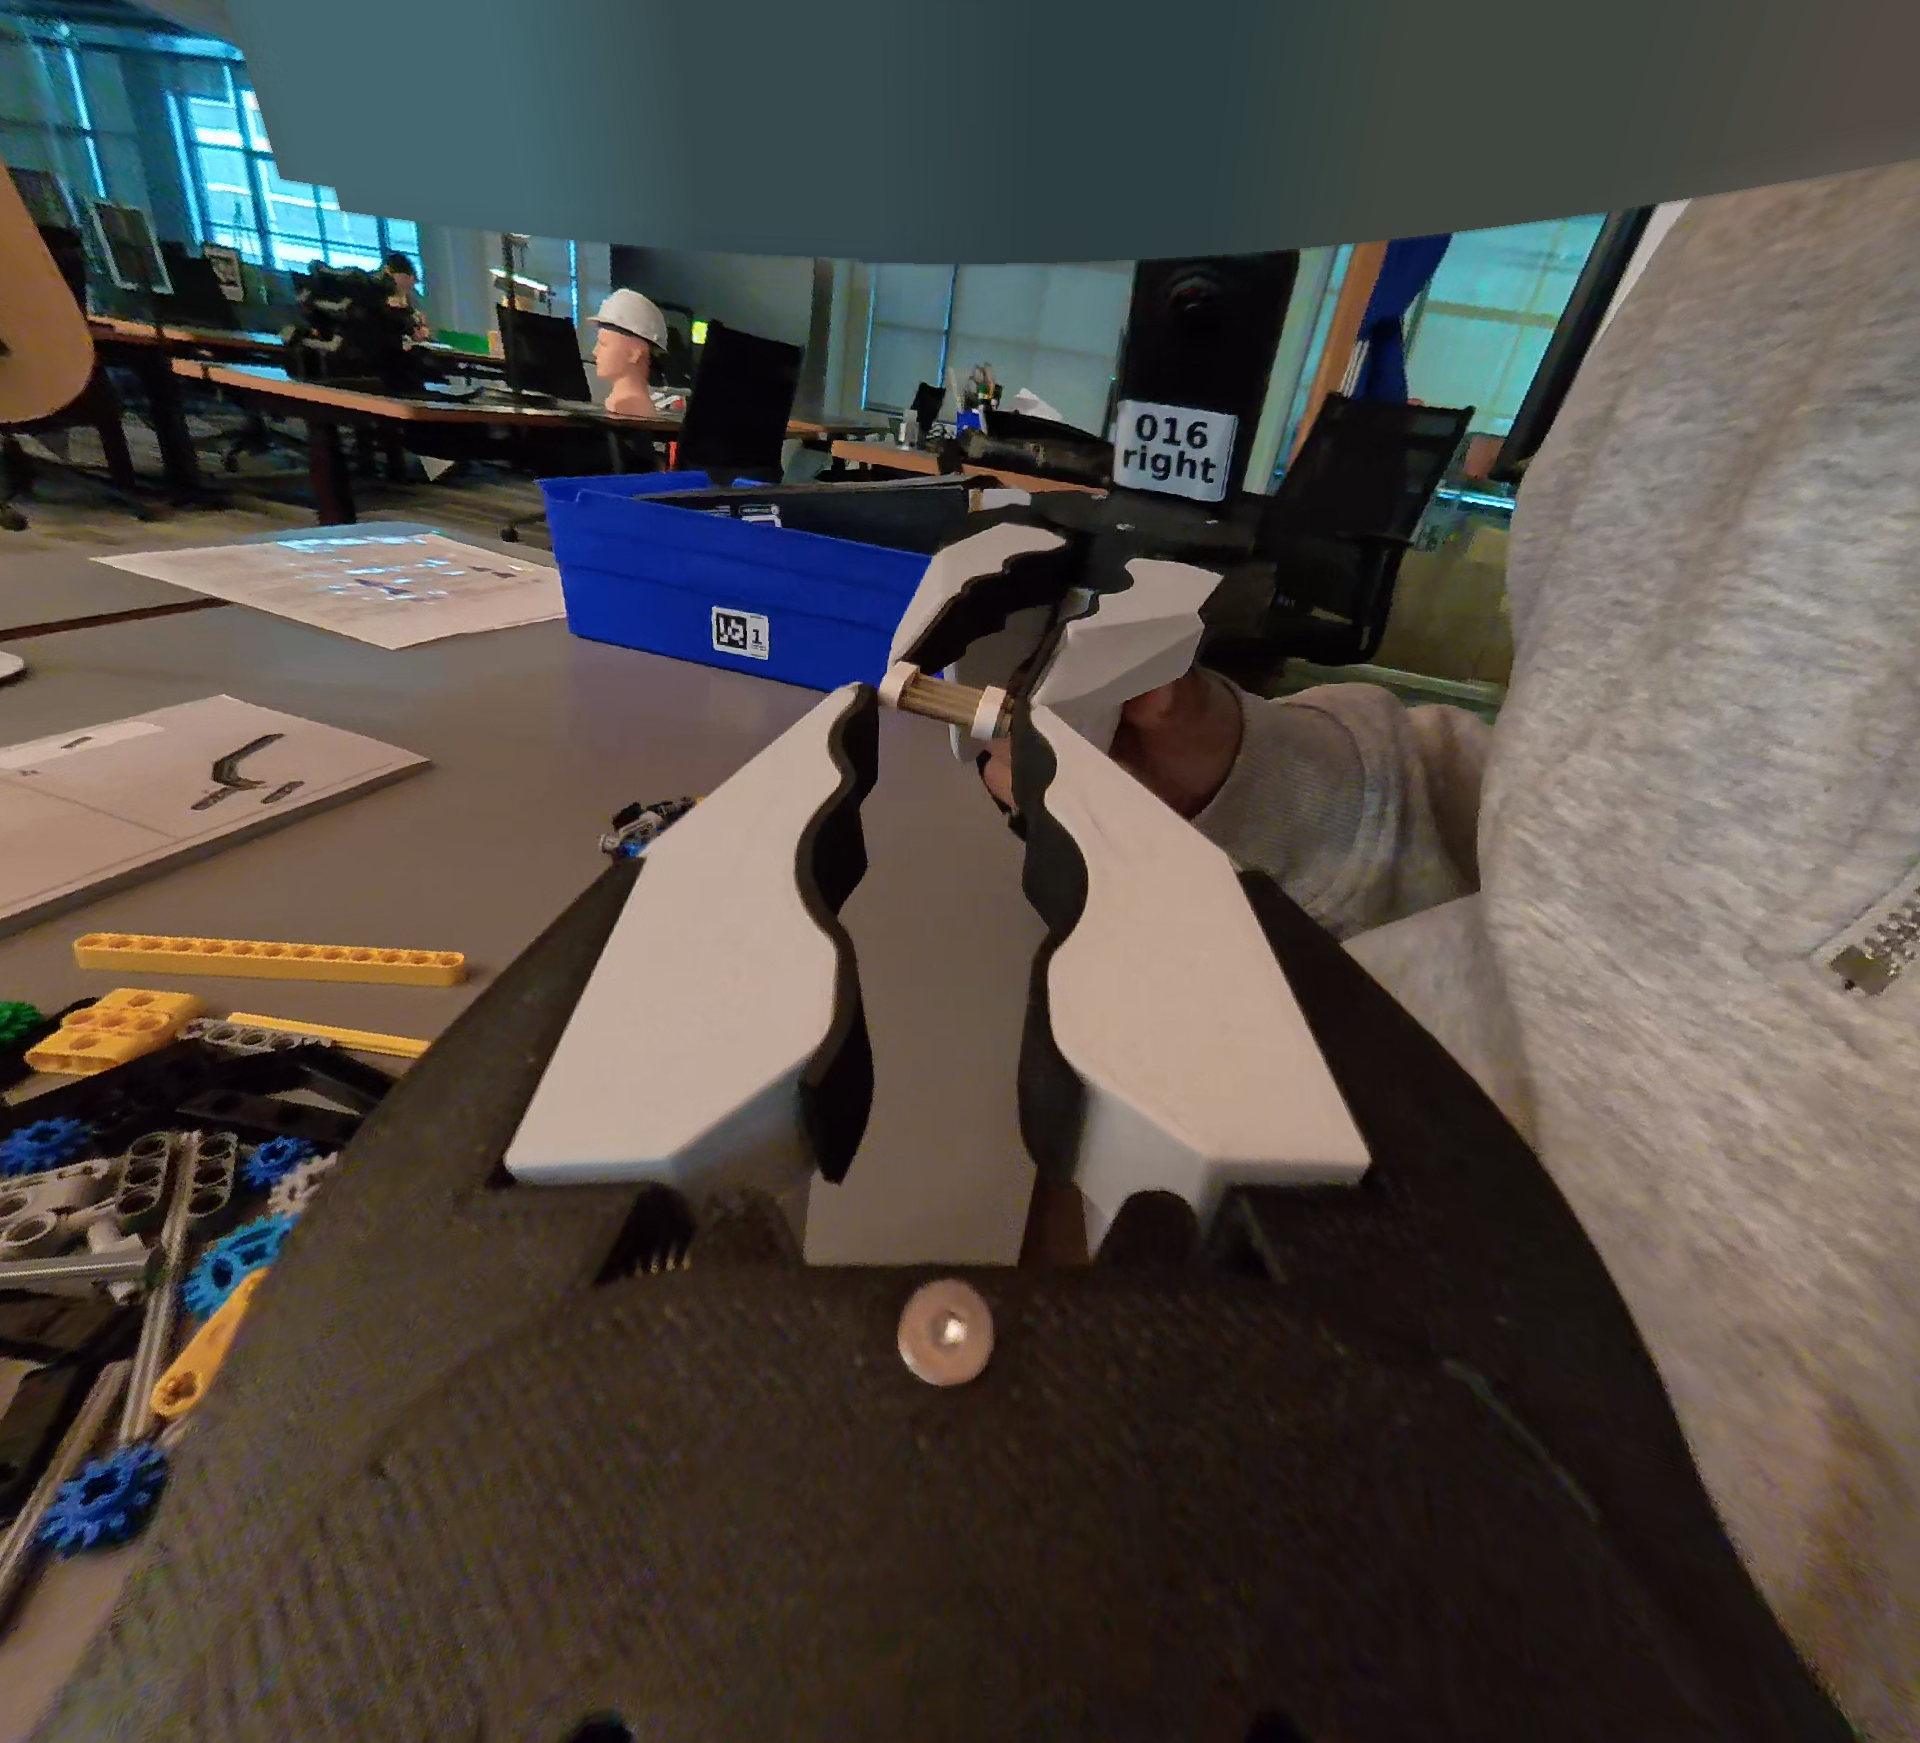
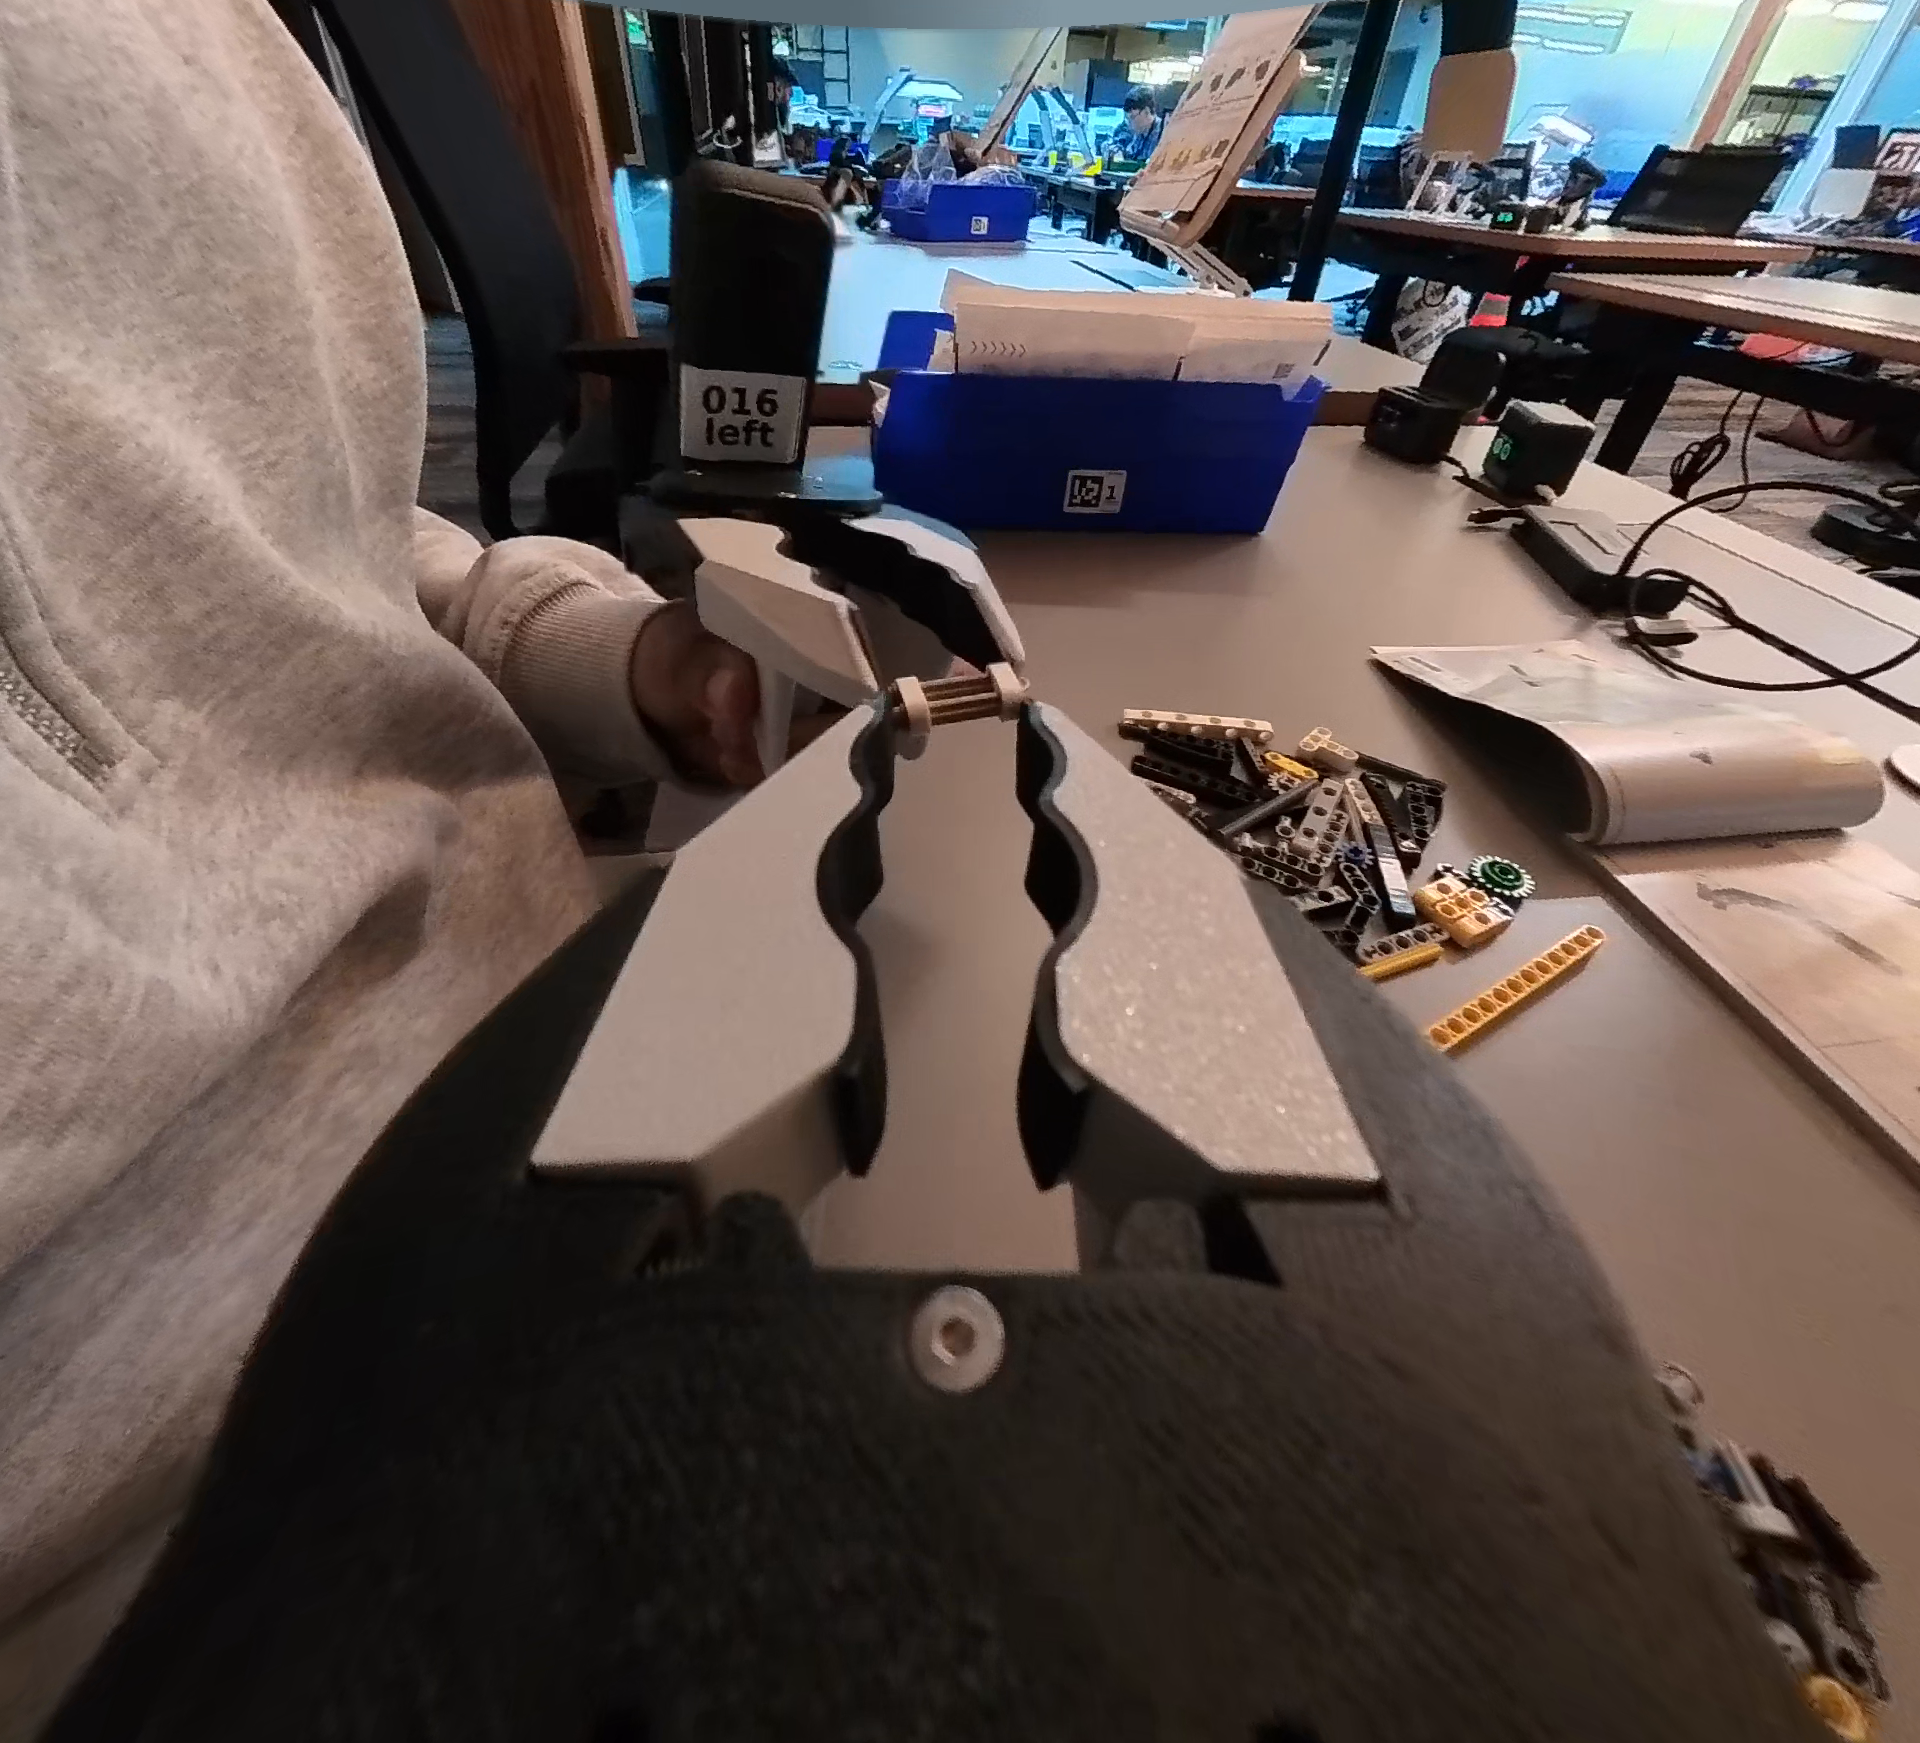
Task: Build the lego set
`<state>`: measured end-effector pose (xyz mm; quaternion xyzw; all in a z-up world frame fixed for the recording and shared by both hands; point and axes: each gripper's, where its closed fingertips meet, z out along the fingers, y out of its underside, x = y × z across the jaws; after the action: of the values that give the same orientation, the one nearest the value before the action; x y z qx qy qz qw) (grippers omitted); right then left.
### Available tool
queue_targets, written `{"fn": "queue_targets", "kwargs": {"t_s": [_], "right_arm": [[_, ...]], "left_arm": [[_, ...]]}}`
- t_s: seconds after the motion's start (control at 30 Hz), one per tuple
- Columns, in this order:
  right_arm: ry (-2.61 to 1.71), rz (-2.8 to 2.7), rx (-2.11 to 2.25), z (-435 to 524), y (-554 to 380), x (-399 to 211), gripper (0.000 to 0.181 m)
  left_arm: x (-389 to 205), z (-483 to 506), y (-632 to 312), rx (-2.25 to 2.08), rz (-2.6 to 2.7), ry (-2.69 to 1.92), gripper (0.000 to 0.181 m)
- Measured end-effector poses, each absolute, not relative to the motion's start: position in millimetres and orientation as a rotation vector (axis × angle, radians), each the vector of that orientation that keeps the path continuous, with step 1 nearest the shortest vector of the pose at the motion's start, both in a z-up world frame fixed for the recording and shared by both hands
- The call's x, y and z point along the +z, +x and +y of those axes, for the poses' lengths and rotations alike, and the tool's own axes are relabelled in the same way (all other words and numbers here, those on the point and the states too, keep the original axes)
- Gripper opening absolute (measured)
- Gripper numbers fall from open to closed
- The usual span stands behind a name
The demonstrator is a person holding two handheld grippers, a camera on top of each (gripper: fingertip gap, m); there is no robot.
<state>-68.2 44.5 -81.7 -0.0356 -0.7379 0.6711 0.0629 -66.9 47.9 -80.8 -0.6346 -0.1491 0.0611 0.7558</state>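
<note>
A short tan ribbed axle piece (image 1: 940, 699) with a white bushing on each end hangs in the air above the grey table (image 1: 499, 737). My left gripper (image 1: 943, 711) has its fingertips against the two ends of the piece. My right gripper (image 1: 961, 680) comes from the opposite side and pinches the same piece. In the right wrist view the piece (image 2: 954, 696) sits between my right gripper (image 2: 954, 722) and the left gripper (image 2: 948, 677). Both jaws are narrowed to the piece's length.
A pile of black, grey, yellow and blue Lego parts (image 1: 125, 1153) (image 2: 1320, 820) lies on the table beside a long yellow beam (image 1: 270, 959) (image 2: 1517, 987). An instruction booklet (image 1: 177, 789) (image 2: 1662, 758), a blue bin (image 1: 675, 571) (image 2: 1081, 457) and cables (image 2: 1714, 592) lie farther off. A person's grey sleeve (image 1: 1351, 789) is close by. Less than 4 cm separates the two grippers' tips.
</note>
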Motion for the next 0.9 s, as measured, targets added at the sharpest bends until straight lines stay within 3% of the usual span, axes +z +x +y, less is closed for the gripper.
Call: {"fn": "queue_targets", "kwargs": {"t_s": [0.9], "right_arm": [[-0.182, -2.335, 2.074, 47, -69, -95, 0.023]], "left_arm": [[-92, 49, -70, 0.173, -0.328, -1.451, 0.024]]}}
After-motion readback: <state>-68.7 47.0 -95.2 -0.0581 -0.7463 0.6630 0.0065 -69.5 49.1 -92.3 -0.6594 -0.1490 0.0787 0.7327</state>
